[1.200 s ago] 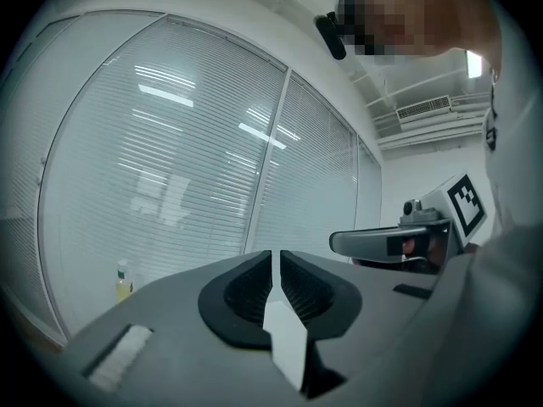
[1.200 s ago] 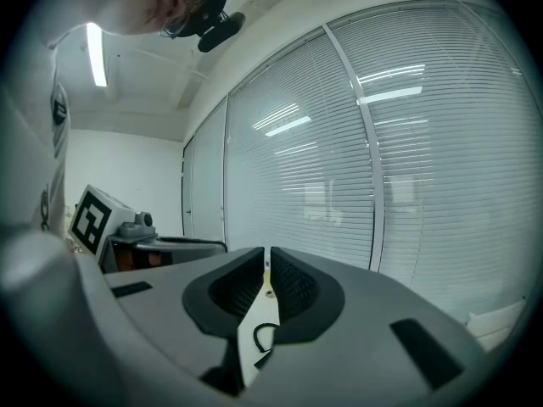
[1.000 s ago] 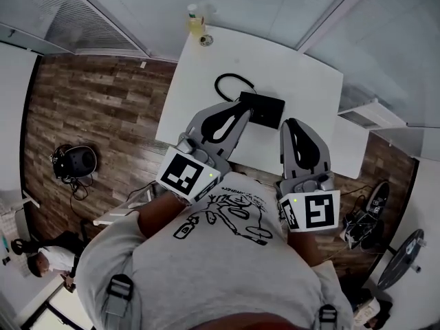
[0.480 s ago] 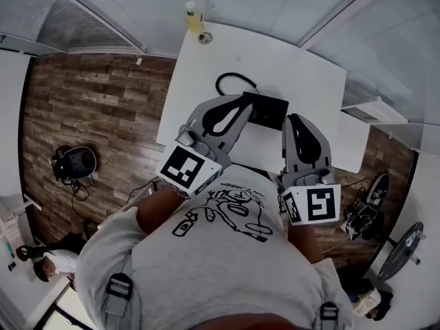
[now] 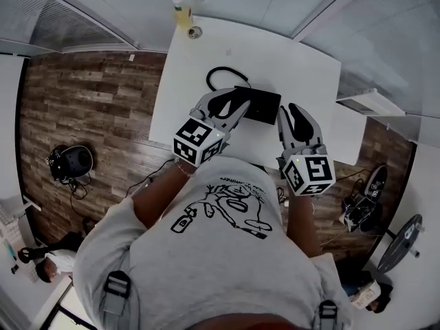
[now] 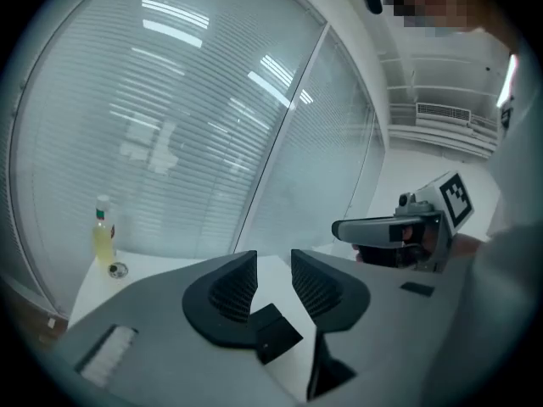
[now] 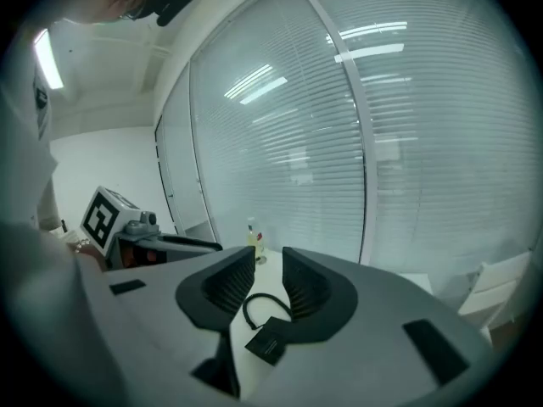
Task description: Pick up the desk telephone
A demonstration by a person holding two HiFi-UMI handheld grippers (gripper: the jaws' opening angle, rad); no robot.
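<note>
The black desk telephone [image 5: 259, 104] lies flat on the white table [image 5: 302, 67], its cord [image 5: 217, 78] looping off its left side. My left gripper [image 5: 238, 108] hovers at the phone's left near corner, my right gripper [image 5: 293, 112] just to the right of its near edge. Both sets of jaws are opening, with a narrow gap and nothing between them. In the left gripper view the phone [image 6: 275, 333] shows below the left gripper [image 6: 273, 271]. In the right gripper view the phone [image 7: 268, 343] and cord [image 7: 252, 308] lie beyond the right gripper [image 7: 267, 278].
A yellow bottle [image 5: 181, 12] and a small round object [image 5: 195, 31] stand at the table's far left corner. A white side unit [image 5: 352, 133] adjoins the table on the right. Wooden floor holds a dark headset [image 5: 71, 161] on the left and shoes [image 5: 366, 210] on the right.
Both grippers have sunk towards the table and now sit lower and closer to the telephone. The markers on their cubes look smaller in the head view.
</note>
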